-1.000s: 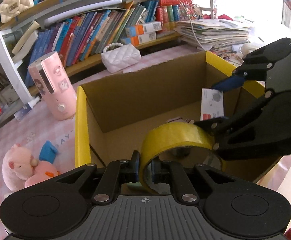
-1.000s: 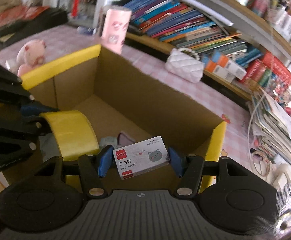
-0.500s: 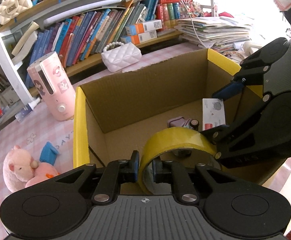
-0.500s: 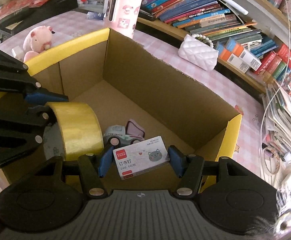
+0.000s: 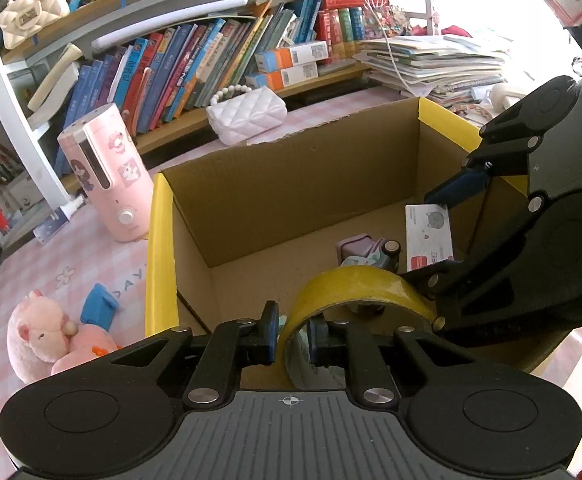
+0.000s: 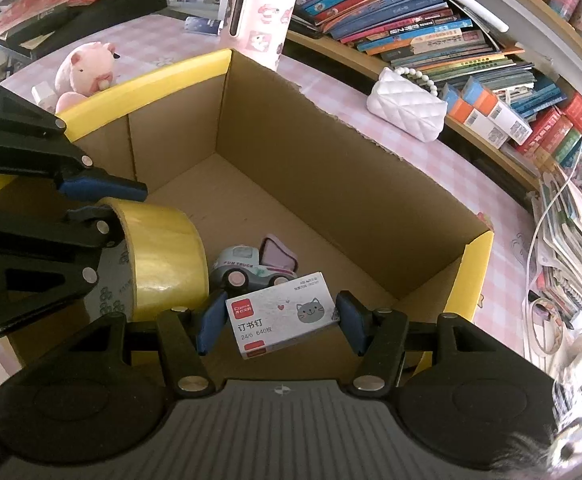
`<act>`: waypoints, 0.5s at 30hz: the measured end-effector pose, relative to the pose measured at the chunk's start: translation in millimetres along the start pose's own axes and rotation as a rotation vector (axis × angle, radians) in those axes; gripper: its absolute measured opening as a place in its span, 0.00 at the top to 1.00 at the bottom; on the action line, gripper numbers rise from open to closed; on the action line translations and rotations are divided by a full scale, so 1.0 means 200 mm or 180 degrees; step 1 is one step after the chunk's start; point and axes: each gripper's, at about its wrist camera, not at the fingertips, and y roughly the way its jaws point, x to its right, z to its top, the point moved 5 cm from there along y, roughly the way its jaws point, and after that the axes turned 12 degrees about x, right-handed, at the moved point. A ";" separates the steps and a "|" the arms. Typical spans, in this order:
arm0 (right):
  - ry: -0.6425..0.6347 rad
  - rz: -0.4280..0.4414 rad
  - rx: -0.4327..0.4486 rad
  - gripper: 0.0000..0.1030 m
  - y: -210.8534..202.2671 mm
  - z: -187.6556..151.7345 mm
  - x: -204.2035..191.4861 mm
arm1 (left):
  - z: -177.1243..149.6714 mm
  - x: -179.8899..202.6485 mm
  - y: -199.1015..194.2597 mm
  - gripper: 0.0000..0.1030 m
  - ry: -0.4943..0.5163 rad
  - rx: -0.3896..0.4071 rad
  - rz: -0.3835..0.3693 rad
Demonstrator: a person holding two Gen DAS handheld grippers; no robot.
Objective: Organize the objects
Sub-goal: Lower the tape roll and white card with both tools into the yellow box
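Observation:
An open cardboard box [image 5: 159, 248] with yellow-taped rims stands on the pink checked table. Over its near left corner my left gripper [image 5: 294, 330] has the wall of a yellow tape roll [image 5: 355, 284] between its pads. Its jaws are opening, and the roll still hangs there above the box floor. My right gripper [image 6: 277, 320] is shut on a white staple box [image 6: 279, 320] with a cat picture, held over the box's inside. A toy truck [image 6: 247, 270] lies on the box floor below both. The right wrist view shows the same tape roll [image 6: 163, 248] at left.
A pink cylindrical appliance [image 5: 107, 176], a pink plush pig [image 5: 47, 336] and a blue object [image 5: 99, 306] sit left of the box. Behind it lies a white quilted bag [image 5: 247, 114] in front of bookshelves. A paper stack [image 5: 443, 64] is at the far right.
The left pads have parted slightly and the tape roll has sagged a little. The right gripper has tipped further down with the staple box, bringing the toy truck into view.

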 end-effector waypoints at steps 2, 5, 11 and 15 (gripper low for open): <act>-0.0009 0.0004 0.0000 0.45 0.00 0.00 0.00 | 0.00 0.00 0.00 0.84 0.0001 0.0005 0.0009; -0.0018 0.0004 -0.0001 0.45 0.00 0.00 -0.01 | 0.00 0.00 0.00 0.84 -0.0001 0.0007 0.0003; -0.0050 0.0016 -0.0002 0.45 0.00 0.00 -0.02 | 0.00 0.00 -0.02 0.82 -0.0010 0.0022 -0.0008; -0.0047 0.0016 -0.0004 0.45 0.00 0.00 -0.02 | 0.00 0.00 -0.02 0.81 -0.0018 0.0031 -0.0008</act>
